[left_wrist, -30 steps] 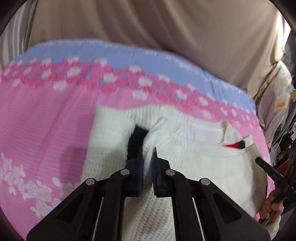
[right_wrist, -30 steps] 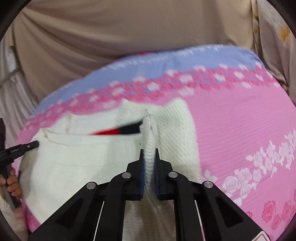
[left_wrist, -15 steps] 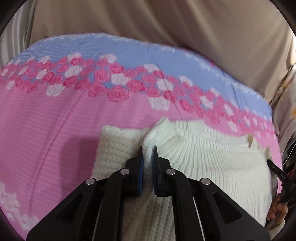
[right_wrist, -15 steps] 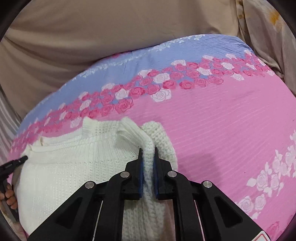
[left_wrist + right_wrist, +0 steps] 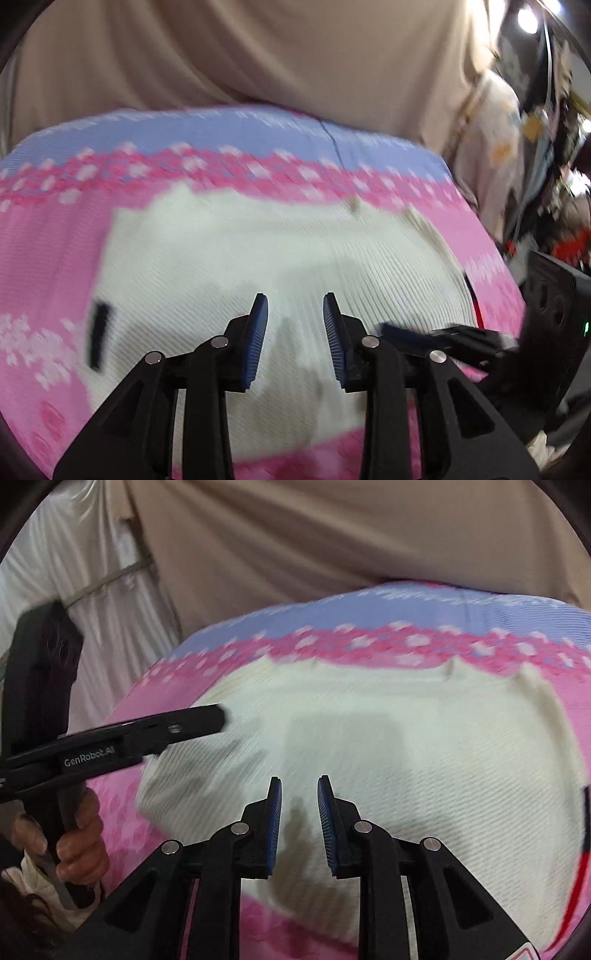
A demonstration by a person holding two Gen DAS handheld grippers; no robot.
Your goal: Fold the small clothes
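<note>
A small cream knit sweater (image 5: 258,258) lies folded flat on the pink and blue rose-print bedspread (image 5: 44,258); it also shows in the right wrist view (image 5: 406,746). A black mark shows at its left edge (image 5: 98,334) and a red stripe at its right edge (image 5: 578,882). My left gripper (image 5: 294,325) is open and empty, just above the sweater's near part. My right gripper (image 5: 299,805) is open and empty above the sweater too. The left gripper also appears from the side in the right wrist view (image 5: 147,734). Both views are motion-blurred.
A beige curtain (image 5: 258,55) hangs behind the bed. White fabric (image 5: 74,572) hangs at the far left in the right wrist view. Cluttered items and floral cloth (image 5: 498,147) stand beyond the bed's right side. The person's hand (image 5: 77,845) holds the left gripper's handle.
Both grippers have opened and let go of the sweater's folded edge. The sweater now lies flat, and both grippers have pulled back toward its near side.
</note>
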